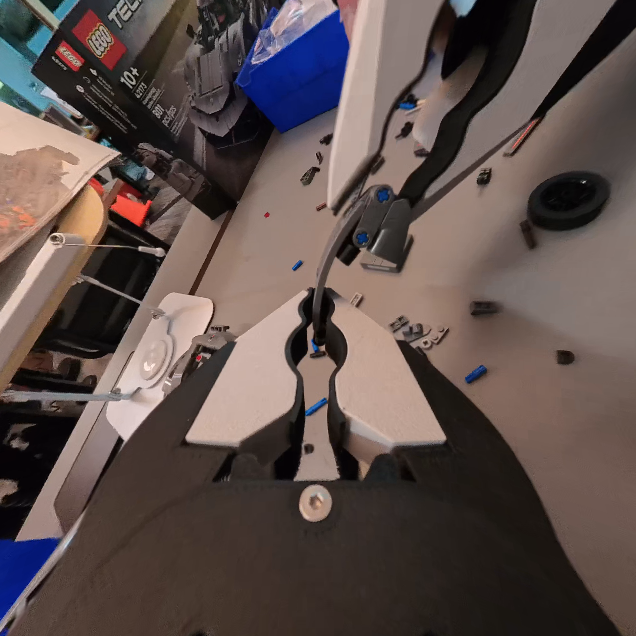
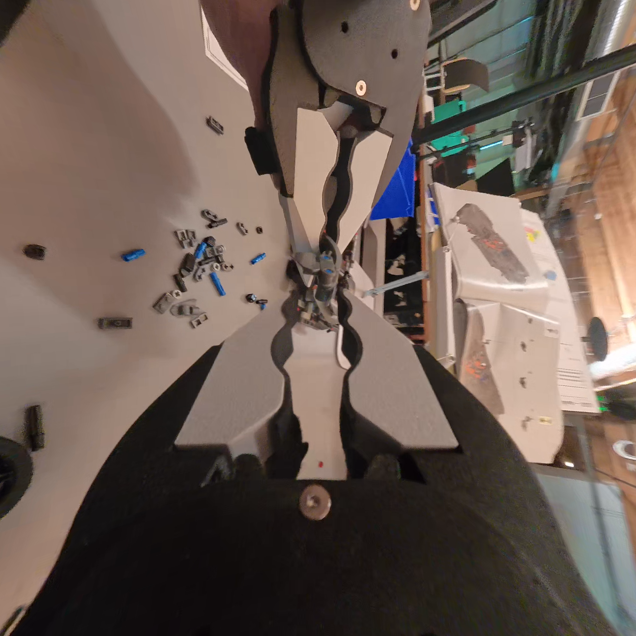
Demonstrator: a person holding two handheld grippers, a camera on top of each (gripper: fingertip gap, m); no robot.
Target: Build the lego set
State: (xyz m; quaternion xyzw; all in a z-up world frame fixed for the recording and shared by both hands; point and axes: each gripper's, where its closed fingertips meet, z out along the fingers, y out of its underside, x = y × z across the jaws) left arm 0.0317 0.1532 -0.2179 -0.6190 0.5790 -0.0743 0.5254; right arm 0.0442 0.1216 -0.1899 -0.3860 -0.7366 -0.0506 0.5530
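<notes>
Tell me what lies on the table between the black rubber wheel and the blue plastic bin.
In the left wrist view, the right tool and small dark loose pieces lie between black rubber wheel and blue plastic bin.

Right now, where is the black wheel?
In the left wrist view the black wheel lies flat on the table at the right edge, beyond the scattered small pieces and right of the grey assembly.

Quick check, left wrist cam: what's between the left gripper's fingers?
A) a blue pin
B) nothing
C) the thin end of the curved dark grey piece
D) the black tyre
C: the left gripper is shut on the thin tail of the curved grey assembly, while the black tyre lies apart on the table.
</notes>
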